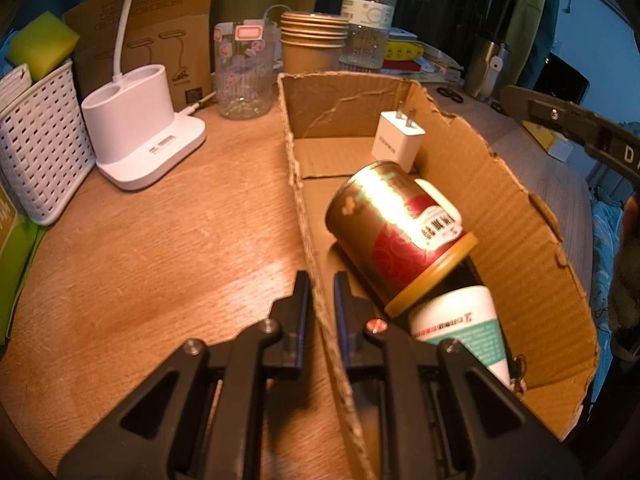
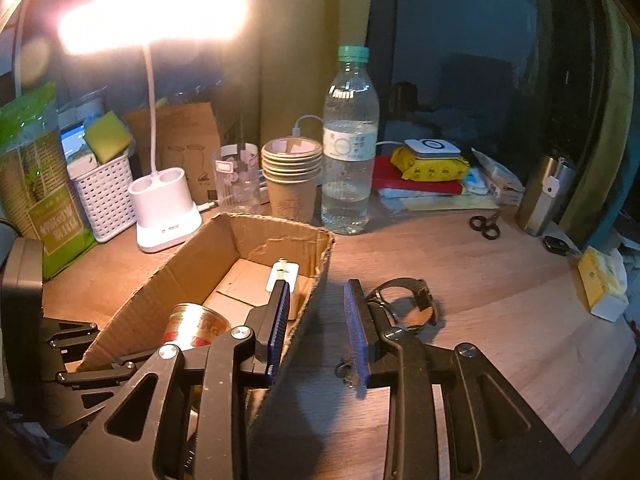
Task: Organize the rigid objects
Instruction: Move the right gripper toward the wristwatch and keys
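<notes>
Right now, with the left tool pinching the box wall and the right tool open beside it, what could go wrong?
1. The left tool grips only the torn wall of the cardboard box; pulling could rip or tip it.
2. The gold can lies on its side against the white bottle; a jolt may roll it onto the charger.
3. The right tool straddles the box's near wall, and the watch lies just past its right finger, so it could snag either.

Brown corrugated cardboard box; gold-and-red can with a white label and mustard lid; plain white charger; white lattice-patterned basket; clear bottle capped green (pale teal, really); black grippers with blue ribbed pads.
</notes>
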Motion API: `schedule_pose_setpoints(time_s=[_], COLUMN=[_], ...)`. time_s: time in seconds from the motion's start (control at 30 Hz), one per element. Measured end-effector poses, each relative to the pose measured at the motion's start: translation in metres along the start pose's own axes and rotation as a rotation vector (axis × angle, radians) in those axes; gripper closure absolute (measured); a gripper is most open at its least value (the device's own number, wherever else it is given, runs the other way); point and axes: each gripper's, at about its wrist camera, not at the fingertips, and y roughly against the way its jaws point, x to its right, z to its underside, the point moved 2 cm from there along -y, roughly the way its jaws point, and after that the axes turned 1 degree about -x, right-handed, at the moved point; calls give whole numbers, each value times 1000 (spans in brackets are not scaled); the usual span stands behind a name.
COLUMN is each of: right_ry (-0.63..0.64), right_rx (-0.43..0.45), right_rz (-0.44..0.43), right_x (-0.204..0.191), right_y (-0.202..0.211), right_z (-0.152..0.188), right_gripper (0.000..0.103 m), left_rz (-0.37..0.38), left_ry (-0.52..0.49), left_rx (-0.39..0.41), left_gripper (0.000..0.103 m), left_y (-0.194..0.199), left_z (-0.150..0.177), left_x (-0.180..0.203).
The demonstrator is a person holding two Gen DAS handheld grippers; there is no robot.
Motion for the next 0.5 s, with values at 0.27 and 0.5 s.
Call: schedule_pose_setpoints(time_s=[0.27, 0.5], right_ry=[-36, -70], right_rx=[1, -32], right_rz=[16, 21], right_x=[15, 30], right_y=[2, -10], right_z=[5, 16], right_gripper=[62, 62], left_rz=[0, 0], left_ry=[0, 0], left_rx=[0, 0], left_gripper=[90, 90], left_y=[0, 0], left_z=[0, 0], left_x=[0, 0])
